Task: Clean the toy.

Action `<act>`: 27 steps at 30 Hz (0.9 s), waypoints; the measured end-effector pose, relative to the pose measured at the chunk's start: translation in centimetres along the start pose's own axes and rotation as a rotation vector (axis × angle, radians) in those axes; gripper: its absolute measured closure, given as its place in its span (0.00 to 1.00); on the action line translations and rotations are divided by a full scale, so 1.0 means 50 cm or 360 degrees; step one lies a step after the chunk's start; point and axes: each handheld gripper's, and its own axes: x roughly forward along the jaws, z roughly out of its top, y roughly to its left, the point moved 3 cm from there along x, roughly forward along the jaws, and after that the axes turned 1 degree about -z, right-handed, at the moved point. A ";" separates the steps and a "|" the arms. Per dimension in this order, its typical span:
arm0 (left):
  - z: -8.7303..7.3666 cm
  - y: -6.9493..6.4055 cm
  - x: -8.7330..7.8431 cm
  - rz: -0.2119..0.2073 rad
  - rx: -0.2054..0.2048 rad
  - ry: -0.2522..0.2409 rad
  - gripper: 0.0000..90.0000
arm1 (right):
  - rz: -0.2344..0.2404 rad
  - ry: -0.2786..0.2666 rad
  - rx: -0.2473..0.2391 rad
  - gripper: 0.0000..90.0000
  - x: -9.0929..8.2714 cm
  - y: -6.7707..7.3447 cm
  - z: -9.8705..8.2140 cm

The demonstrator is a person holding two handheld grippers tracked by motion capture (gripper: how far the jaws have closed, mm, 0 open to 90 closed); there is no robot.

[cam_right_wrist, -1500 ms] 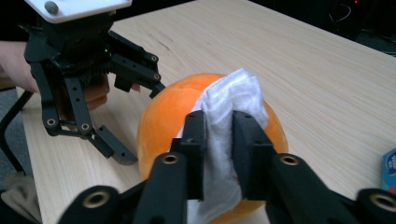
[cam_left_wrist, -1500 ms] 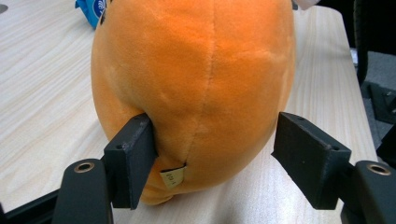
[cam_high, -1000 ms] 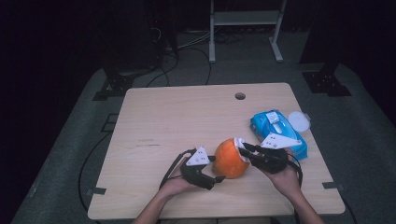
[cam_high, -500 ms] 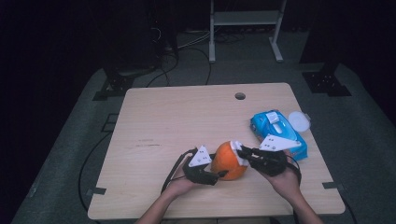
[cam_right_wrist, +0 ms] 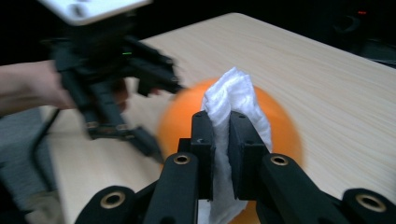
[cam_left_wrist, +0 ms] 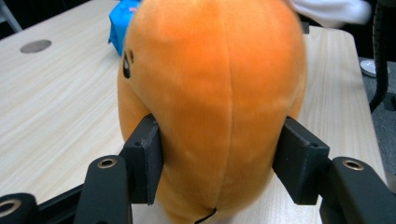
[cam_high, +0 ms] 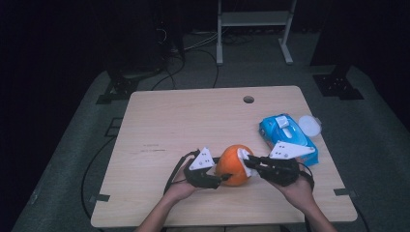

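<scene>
A round orange plush toy stands near the front edge of the wooden table. My left gripper grips its left side. In the left gripper view the two pads press into the plush, and the jaws of my left gripper have just been closing on it. My right gripper comes in from the right, shut on a crumpled white wipe. In the right gripper view the wipe sticks up between my right gripper jaws and rests against the plush.
A blue pack of wipes lies at the table's right side, with a round white lid beside it at the edge. A cable hole sits near the far edge. The person's forearms enter from the bottom.
The left gripper's jaws have closed onto the plush, which stood between them wider apart before. The plush has shifted slightly left, and the right gripper with the wipe has stayed against it.
</scene>
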 end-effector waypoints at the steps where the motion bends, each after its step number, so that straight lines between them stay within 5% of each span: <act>1: 0.003 -0.001 -0.004 -0.0012 0.0013 0.0002 0.45 | 0.0042 -0.0004 0.0006 0.90 0.002 0.008 0.003; 5: 0.006 -0.002 -0.021 -0.0079 0.0041 0.0015 0.45 | 0.0136 -0.0025 0.0000 0.89 0.010 0.032 0.017; 10: -0.012 0.002 -0.006 -0.0135 0.0019 0.0067 0.44 | 0.0034 0.0032 0.0037 0.89 0.022 0.002 0.003; 15: -0.014 0.012 0.002 -0.0140 -0.0026 0.0015 0.20 | -0.0023 0.0077 0.0076 0.89 0.030 -0.027 -0.025; 21: -0.050 0.022 0.029 -0.0153 -0.0022 0.0140 0.09 | -0.0073 0.0081 0.0125 0.89 0.016 -0.053 -0.038; 23: -0.052 0.021 0.042 -0.0178 -0.0057 0.0148 0.09 | -0.0075 0.0078 0.0139 0.89 0.014 -0.057 -0.039; 27: -0.031 0.013 0.024 -0.0151 -0.0020 0.0028 0.37 | -0.0084 0.0043 0.0166 0.90 0.008 -0.063 -0.036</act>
